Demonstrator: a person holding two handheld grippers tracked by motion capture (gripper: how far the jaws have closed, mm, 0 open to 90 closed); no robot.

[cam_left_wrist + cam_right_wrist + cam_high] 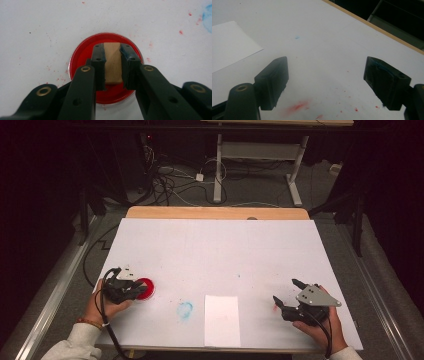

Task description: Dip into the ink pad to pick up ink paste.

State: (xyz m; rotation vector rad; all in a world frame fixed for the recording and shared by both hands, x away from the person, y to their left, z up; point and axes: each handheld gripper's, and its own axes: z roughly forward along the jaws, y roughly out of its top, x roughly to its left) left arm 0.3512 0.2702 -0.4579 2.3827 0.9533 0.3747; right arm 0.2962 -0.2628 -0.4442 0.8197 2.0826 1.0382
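Near the tabletop's front-left corner, the left gripper [113, 53] clamps a wooden block [113, 62] over the red ink dish [80, 53]. The right gripper [325, 83] hovers wide open and empty near the front-right corner.

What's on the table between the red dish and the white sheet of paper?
In the high view, a blue smear marks the table between the red dish and the white sheet; nothing else lies there.
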